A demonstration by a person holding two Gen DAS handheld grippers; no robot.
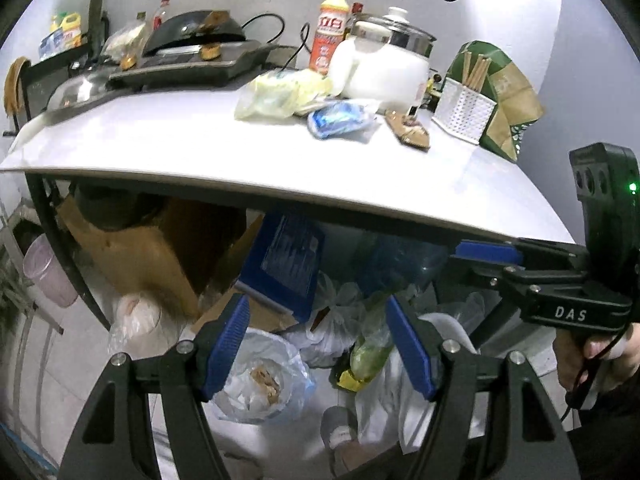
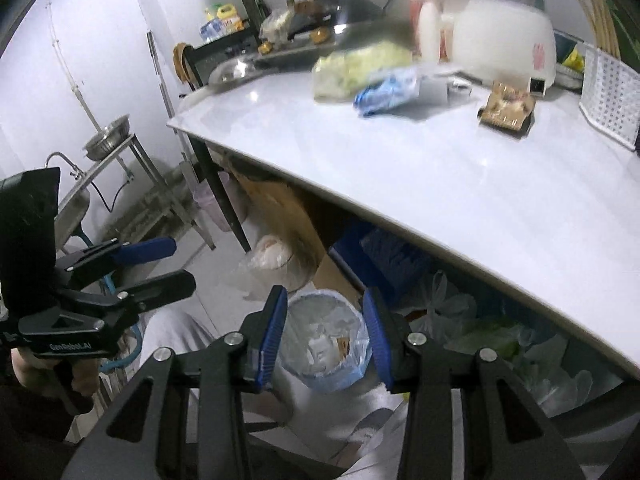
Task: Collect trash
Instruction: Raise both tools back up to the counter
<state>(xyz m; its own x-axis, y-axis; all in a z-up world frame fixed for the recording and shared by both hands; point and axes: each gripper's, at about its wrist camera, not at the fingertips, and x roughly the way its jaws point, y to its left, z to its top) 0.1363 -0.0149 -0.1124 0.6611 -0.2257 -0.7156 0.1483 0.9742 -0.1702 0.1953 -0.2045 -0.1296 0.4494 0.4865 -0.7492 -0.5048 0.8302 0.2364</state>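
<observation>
On the white table [image 1: 200, 148] lie a yellow-green plastic bag [image 1: 280, 94], a blue wrapper [image 1: 340, 120] and a brown snack wrapper [image 1: 412, 130]; they also show in the right wrist view: bag [image 2: 360, 66], blue wrapper [image 2: 388, 92], brown wrapper [image 2: 506, 110]. A bin lined with a blue bag [image 2: 326, 344] holding trash stands on the floor under the table edge [image 1: 264, 380]. My left gripper [image 1: 318, 340] is open and empty above the bin. My right gripper [image 2: 326, 332] is open and empty, also over the bin.
The table back holds a white rice cooker [image 1: 384, 68], an orange bottle [image 1: 330, 32], a stove with a wok [image 1: 192, 56] and a white chopstick basket [image 1: 464, 112]. Under the table are a cardboard box [image 1: 160, 252], a blue box [image 1: 288, 264] and several plastic bags. A sink stand [image 2: 112, 148] is at the left.
</observation>
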